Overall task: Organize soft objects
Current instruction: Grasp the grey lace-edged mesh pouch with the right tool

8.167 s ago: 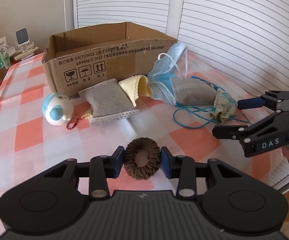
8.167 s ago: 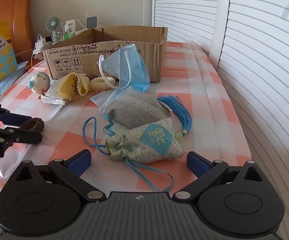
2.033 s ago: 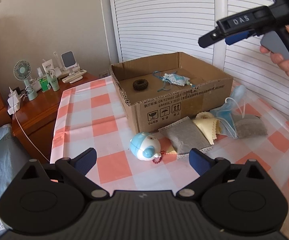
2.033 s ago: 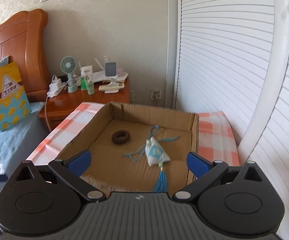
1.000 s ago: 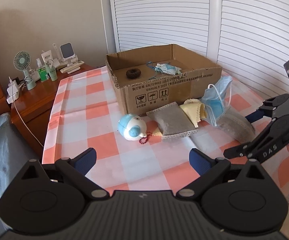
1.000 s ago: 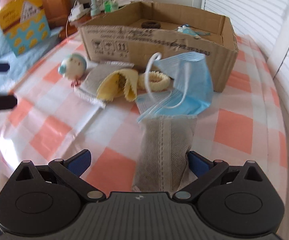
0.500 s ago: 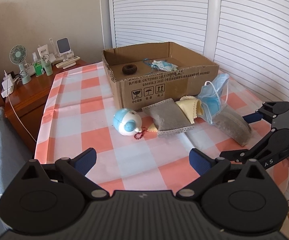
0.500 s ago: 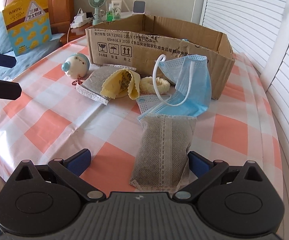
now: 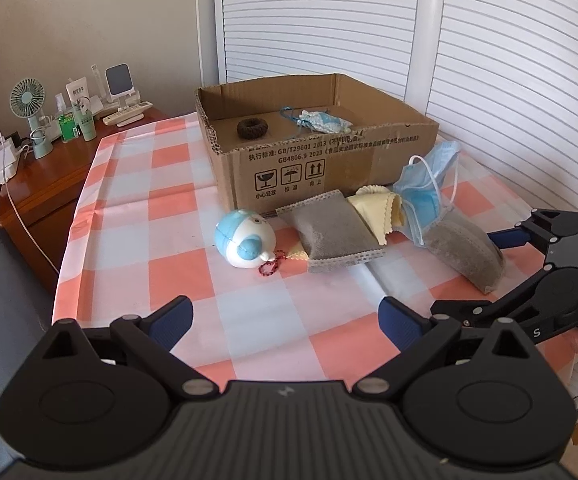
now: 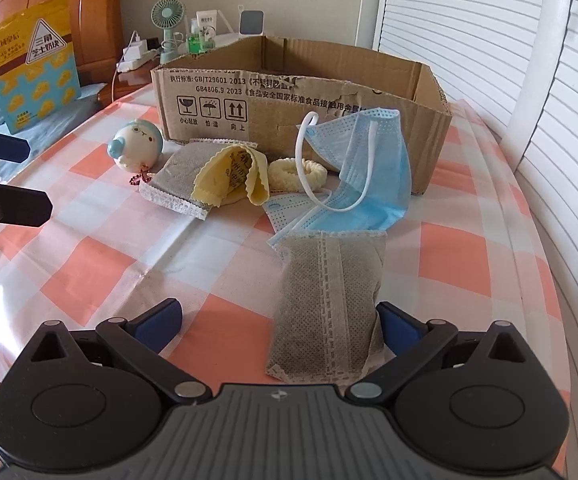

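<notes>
Between the spread right tongs point(image 10: 279, 320) a grey sachet point(image 10: 327, 300) is framed on the bench point(image 10: 101, 256) (untouched); the left tongs point(image 9: 285, 318) are held spread, empty, above the cloth.

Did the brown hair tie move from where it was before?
Yes. The brown hair tie went from the checked tablecloth in front of the cardboard box to inside it.
</notes>
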